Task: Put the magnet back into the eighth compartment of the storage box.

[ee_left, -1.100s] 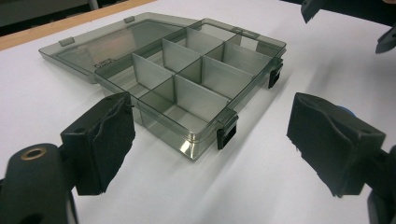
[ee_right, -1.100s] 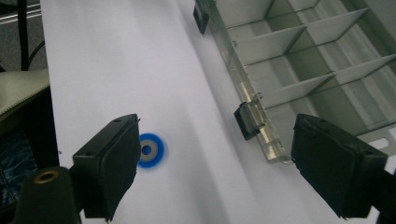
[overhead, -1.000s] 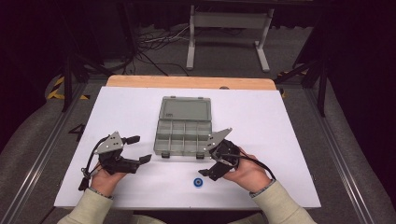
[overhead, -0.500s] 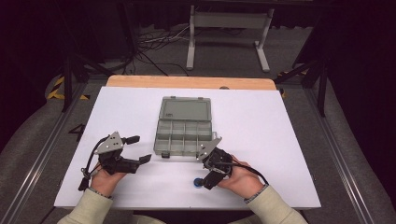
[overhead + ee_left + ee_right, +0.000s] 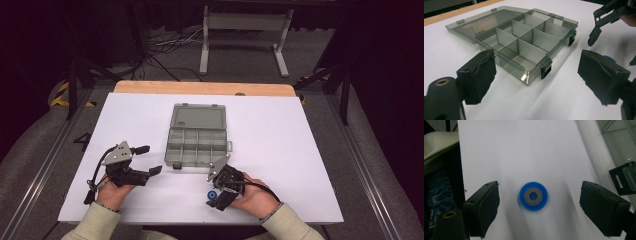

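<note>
A small blue ring with a grey centre (image 5: 533,196) lies flat on the white table, near the front edge (image 5: 213,195). My right gripper (image 5: 543,208) is open, with one jaw on each side of the ring and neither pad touching it. In the high view the right gripper (image 5: 215,198) points toward the front left, just in front of the clear compartment box (image 5: 197,145). My left gripper (image 5: 149,160) rests open at the box's front left corner, holding nothing. In the left gripper view the left gripper (image 5: 541,80) faces the box (image 5: 524,45), whose lid lies open.
The box's compartments look empty. Its black latches (image 5: 546,70) face the left gripper. The other hand's gripper (image 5: 599,25) shows at the upper right of the left gripper view. The table's front edge (image 5: 200,221) is close behind both hands. A metal stand (image 5: 242,30) is beyond the table.
My right gripper has moved left and toward the front edge, turning until its open jaws straddle the blue ring. The left gripper has stayed still.
</note>
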`<state>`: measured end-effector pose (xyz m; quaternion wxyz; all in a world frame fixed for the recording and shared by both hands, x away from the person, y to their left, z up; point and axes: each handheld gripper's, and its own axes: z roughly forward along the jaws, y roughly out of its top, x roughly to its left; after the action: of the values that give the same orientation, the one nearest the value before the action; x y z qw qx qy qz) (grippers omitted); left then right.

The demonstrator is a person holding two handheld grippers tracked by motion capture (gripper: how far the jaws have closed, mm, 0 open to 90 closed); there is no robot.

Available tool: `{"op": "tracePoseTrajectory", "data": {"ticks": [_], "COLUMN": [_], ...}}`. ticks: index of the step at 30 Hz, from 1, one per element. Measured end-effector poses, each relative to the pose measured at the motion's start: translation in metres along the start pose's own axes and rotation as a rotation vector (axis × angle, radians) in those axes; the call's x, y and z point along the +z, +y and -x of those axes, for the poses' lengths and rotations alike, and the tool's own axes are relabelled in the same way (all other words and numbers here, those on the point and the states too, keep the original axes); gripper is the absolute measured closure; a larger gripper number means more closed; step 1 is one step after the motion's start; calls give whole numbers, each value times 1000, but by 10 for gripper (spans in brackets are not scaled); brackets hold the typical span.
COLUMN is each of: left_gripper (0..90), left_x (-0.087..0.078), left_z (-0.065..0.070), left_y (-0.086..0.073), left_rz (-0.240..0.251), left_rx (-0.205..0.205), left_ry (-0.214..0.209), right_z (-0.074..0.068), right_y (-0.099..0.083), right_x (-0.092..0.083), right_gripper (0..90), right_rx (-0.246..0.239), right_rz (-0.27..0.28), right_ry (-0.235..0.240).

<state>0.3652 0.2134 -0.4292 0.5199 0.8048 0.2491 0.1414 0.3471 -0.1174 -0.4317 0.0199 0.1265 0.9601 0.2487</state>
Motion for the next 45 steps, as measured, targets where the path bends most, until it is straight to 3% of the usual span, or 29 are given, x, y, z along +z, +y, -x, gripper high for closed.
{"op": "tracePoseTrajectory", "data": {"ticks": [12,16,21,36,41,45], "left_gripper": [154,154,154,154,154,155], "left_x": [0,0,0,0,0,0], "left_z": [0,0,0,0,0,0], "left_y": [-1,0,0,0,0,0], "left_rz": [-3,-3,-2,-2,-1,0], "left_rx": [-8,-4,-5,-4,-4,-3], "left_ry": [-8,-4,-6,-4,-4,-3], "right_z": [-6,-6,-6,-5,-7,-5], "right_y": [-1,-1,-1,0,1,2], "right_x": [5,5,5,3,2,-1], "right_gripper": [206,255,378,617,624,625], "right_rx": [-18,-32,-34,-58,-48,-67], "right_rz": [-13,-15,-24,-40,-43,-33], "right_ry": [5,8,16,-8,-6,-9]}}
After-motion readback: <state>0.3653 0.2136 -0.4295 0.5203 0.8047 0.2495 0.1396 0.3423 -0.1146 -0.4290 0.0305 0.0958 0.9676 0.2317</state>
